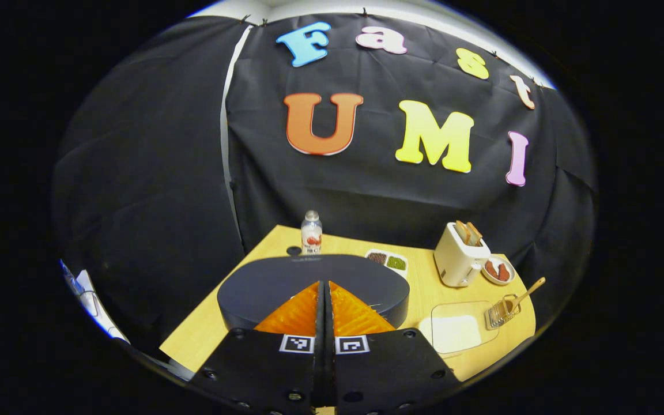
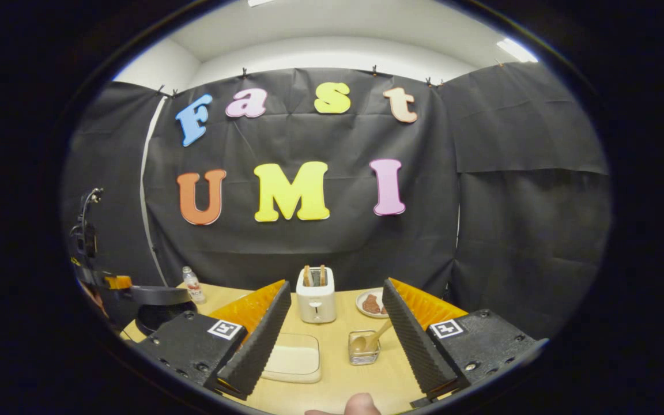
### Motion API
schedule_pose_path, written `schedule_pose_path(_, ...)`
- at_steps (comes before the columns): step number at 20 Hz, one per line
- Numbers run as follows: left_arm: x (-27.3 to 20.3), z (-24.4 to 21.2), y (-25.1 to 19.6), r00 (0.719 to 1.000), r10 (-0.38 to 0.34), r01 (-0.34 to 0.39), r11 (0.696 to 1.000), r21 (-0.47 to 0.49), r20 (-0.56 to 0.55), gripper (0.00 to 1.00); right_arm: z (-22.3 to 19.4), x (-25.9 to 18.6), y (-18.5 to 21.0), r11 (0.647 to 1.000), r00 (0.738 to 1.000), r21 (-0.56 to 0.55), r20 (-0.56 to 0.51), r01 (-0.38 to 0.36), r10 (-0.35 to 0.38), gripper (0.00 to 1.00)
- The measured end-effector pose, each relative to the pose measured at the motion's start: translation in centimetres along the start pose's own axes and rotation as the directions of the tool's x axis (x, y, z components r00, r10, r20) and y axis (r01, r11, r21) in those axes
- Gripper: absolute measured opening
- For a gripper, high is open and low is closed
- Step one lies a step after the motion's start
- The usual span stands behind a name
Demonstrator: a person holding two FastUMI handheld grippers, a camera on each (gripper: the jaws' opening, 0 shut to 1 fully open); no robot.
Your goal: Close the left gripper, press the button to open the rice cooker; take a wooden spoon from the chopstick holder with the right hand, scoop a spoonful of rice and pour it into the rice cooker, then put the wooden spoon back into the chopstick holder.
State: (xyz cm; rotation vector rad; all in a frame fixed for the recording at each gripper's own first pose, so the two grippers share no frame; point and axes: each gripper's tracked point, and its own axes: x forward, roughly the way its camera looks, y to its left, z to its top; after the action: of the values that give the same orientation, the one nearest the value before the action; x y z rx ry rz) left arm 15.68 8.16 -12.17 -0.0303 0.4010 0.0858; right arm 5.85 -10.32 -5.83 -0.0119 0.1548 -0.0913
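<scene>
The dark rice cooker (image 1: 286, 285) sits right in front of my left gripper (image 1: 324, 283), which is shut, its tips over the front of the lid. In the right gripper view the rice cooker (image 2: 158, 314) is at the far left. A wooden spoon (image 1: 527, 293) stands in the wire chopstick holder (image 1: 502, 312) at the table's right. A clear box of white rice (image 1: 459, 329) lies beside it. My right gripper (image 2: 335, 285) hangs open above the table, with the wooden spoon (image 2: 377, 336), the chopstick holder (image 2: 362, 349) and the rice box (image 2: 294, 357) below and ahead of it.
A white toaster (image 2: 316, 295) with bread stands at the back, a plate of food (image 2: 371, 304) to its right. A small bottle (image 1: 311, 233) and a two-part dish of beans (image 1: 387, 261) lie behind the cooker on the wooden table (image 2: 338, 377). A person's fingertip (image 2: 361, 404) shows at the bottom.
</scene>
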Motion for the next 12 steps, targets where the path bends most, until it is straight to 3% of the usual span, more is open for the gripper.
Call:
schedule_pose_path(5,-0.9,5.5,0.0,0.984,0.023,-0.032,0.998,0.048,0.175,0.04,0.6,-0.6,-0.9,1.0,1.0,-0.003,0.021,0.014,-0.014,0.99)
schedule_pose_path(6,-1.3,6.6,-0.4,0.977,0.018,-0.032,0.998,0.061,0.211,0.0,0.7,-0.6,-1.1,1.0,1.0,-0.001,0.022,0.017,-0.017,0.99)
schedule_pose_path(7,-1.6,7.6,-0.2,0.968,0.024,-0.044,0.996,0.074,0.25,0.21,0.7,-0.6,-1.2,1.0,1.0,-0.001,0.023,0.016,-0.016,0.99)
schedule_pose_path(10,-2.6,9.3,-0.7,0.951,0.017,-0.043,0.996,0.076,0.308,0.55,0.5,-0.9,-1.6,1.0,1.0,-0.001,0.018,0.016,-0.016,0.99)
schedule_pose_path(12,-3.4,9.2,-1.1,0.947,0.01,-0.031,0.998,0.062,0.321,0.84,0.5,-1.0,-2.0,1.0,1.0,-0.002,0.018,0.019,-0.019,0.99)
